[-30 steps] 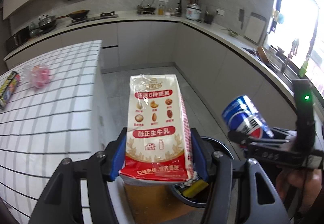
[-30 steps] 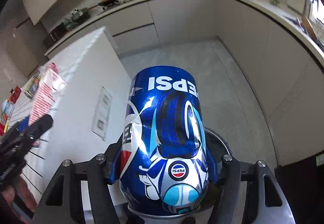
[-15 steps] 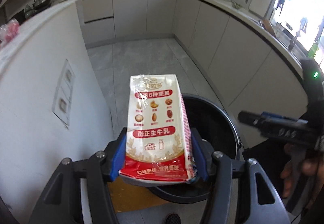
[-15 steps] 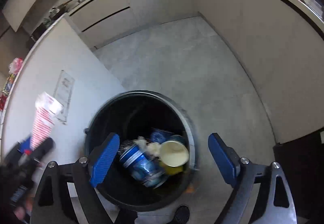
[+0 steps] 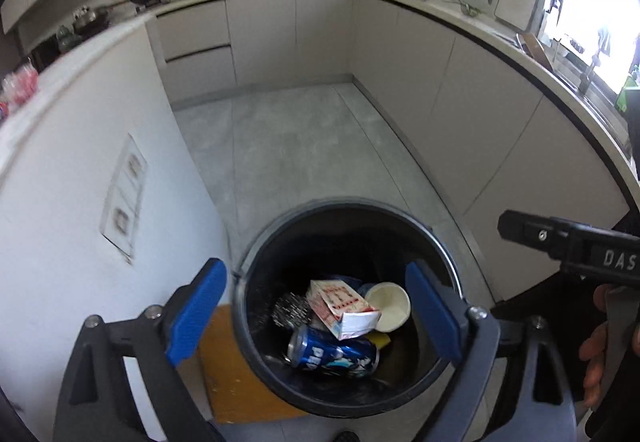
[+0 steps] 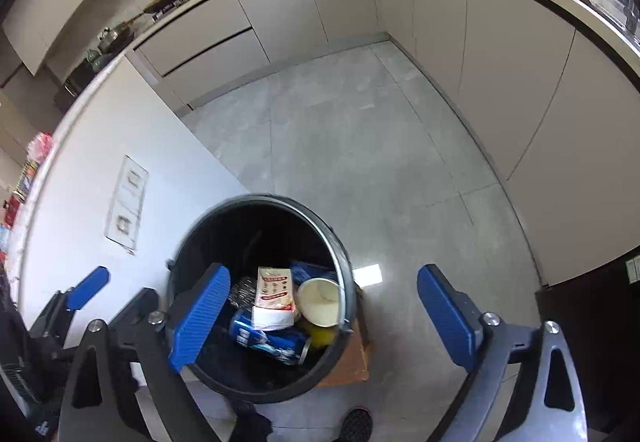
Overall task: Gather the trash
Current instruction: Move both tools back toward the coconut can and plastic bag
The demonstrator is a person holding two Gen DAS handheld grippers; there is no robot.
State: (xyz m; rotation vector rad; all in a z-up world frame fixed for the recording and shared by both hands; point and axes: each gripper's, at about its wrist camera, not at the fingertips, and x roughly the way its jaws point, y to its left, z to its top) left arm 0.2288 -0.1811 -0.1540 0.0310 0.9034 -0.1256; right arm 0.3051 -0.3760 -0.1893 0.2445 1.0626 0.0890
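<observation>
1. The round black plastic trash bin (image 5: 448,254) stands on the grey floor beside the white side panel of the kitchen island (image 5: 72,170), partly over a brown cardboard sheet (image 5: 232,374). One bin, one sheet. Both grippers hover above its mouth, so the step in hand looks like the release of trash into it.
2. The left gripper (image 5: 316,314), with blue pads, has its jaws opening wide and nothing between them. The right gripper (image 6: 324,316) is likewise opening and empty. To finish well, I would let both spread fully and lift straight up, clear of the rim, so no finger catches the bin edge.
3. Inside the bin, on top, lies one red-and-white milk carton (image 5: 344,306), flat on its side.
4. Under it lies one blue Pepsi can (image 5: 332,356), also on its side, touching the carton.
5. Beside the carton sits one cream paper cup (image 5: 388,306), mouth up and tilted.
6. One crumpled silvery wrapper (image 5: 290,310) lies left of the carton; further items beneath are too dark to count.
7. More trash seems to wait on the island top, blurred.
</observation>
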